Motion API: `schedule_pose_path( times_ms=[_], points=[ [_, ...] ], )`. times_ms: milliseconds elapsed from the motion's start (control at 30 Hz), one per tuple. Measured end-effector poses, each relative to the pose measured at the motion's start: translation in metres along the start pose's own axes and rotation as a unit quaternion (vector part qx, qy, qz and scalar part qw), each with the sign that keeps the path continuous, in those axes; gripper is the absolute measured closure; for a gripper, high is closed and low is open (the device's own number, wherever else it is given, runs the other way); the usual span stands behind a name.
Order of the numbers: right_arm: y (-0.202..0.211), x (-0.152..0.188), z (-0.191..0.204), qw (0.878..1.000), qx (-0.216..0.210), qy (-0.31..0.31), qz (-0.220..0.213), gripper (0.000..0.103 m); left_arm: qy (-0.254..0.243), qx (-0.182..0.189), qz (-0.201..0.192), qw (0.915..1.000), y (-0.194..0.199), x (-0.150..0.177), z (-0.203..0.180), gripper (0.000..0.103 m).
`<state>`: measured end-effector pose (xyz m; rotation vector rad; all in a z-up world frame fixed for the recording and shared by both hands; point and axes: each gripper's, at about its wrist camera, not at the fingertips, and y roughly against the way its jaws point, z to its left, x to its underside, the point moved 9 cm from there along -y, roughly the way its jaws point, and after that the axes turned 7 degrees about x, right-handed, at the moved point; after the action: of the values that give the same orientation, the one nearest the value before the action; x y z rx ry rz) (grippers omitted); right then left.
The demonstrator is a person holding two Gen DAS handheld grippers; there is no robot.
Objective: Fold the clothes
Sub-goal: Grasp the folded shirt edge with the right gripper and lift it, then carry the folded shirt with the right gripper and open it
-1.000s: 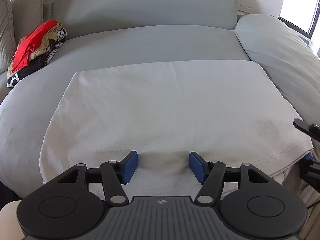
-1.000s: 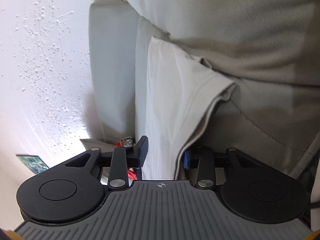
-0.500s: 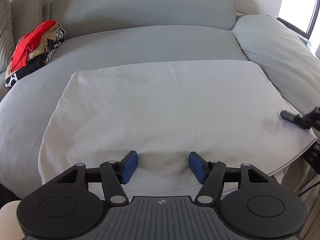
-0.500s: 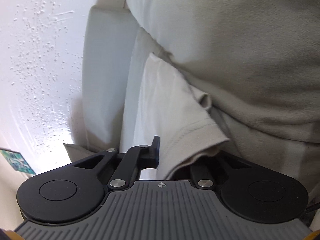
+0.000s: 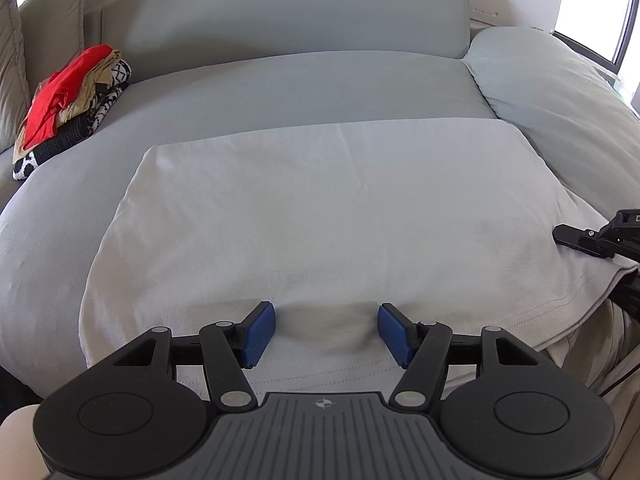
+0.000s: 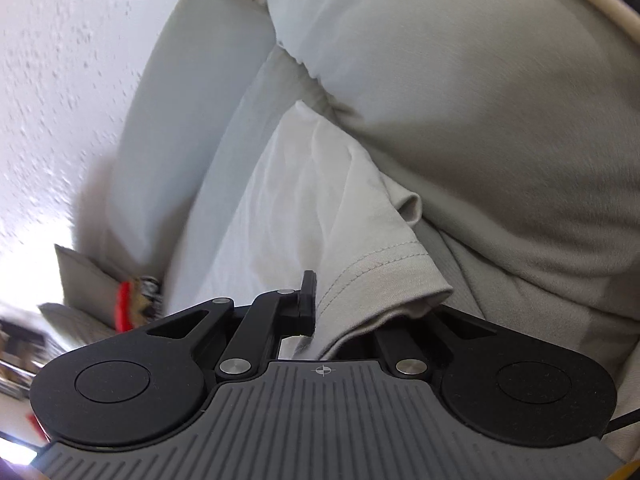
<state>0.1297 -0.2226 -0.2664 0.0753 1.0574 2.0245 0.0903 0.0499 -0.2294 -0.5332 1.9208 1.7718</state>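
A cream garment [image 5: 328,200] lies spread flat on the grey sofa seat [image 5: 280,84]. My left gripper [image 5: 326,332] is open, its blue pads [image 5: 260,330] resting on the garment's near hem with a small hump of cloth between them. In the right wrist view, my right gripper [image 6: 322,312] is shut on the garment's stitched right corner [image 6: 384,264]. One finger [image 6: 307,300] lies on top of the cloth and the other is hidden beneath it. The left wrist view shows the right gripper [image 5: 588,236] at that corner, at the frame's right edge.
A pile of folded clothes, red on top [image 5: 68,100], sits at the sofa's far left, by a beige cushion [image 5: 52,12]. The grey backrest [image 5: 296,12] runs behind the seat. A bulky grey armrest [image 5: 560,100] rises just right of the garment.
The right gripper's fingers closed on the garment's right corner, and it has tilted and moved up over the seat edge. The left gripper has stayed in place, open.
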Motion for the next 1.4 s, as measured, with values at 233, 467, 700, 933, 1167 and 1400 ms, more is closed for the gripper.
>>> schedule_pose_path(
  times_ms=[233, 467, 700, 933, 1167, 1400],
  points=[
    [0.005, 0.002, 0.035, 0.981, 0.134, 0.136, -0.011, 0.101, 0.034, 0.038, -0.034, 0.9981, 0.053, -0.006, 0.006, 0.042],
    [0.02, 0.011, 0.081, 0.944, 0.206, 0.241, -0.09, 0.099, 0.15, -0.011, -0.096, 0.9839, 0.12, 0.01, 0.092, 0.039],
    [0.02, 0.081, 0.204, 0.873, 0.137, 0.445, -0.146, 0.099, 0.256, -0.071, -0.123, 0.9562, 0.154, 0.031, 0.179, 0.04],
    [-0.014, 0.229, 0.254, 0.762, 0.067, 0.642, -0.061, 0.099, 0.3, -0.077, -0.113, 0.9441, 0.154, 0.049, 0.211, 0.04],
    [-0.019, 0.25, 0.249, 0.763, 0.074, 0.642, -0.021, 0.099, 0.314, -0.066, -0.099, 0.9419, 0.146, 0.059, 0.214, 0.04],
    [-0.01, 0.237, 0.278, 0.811, 0.047, 0.582, -0.016, 0.099, 0.313, -0.054, -0.093, 0.9438, 0.138, 0.055, 0.211, 0.04]
  ],
)
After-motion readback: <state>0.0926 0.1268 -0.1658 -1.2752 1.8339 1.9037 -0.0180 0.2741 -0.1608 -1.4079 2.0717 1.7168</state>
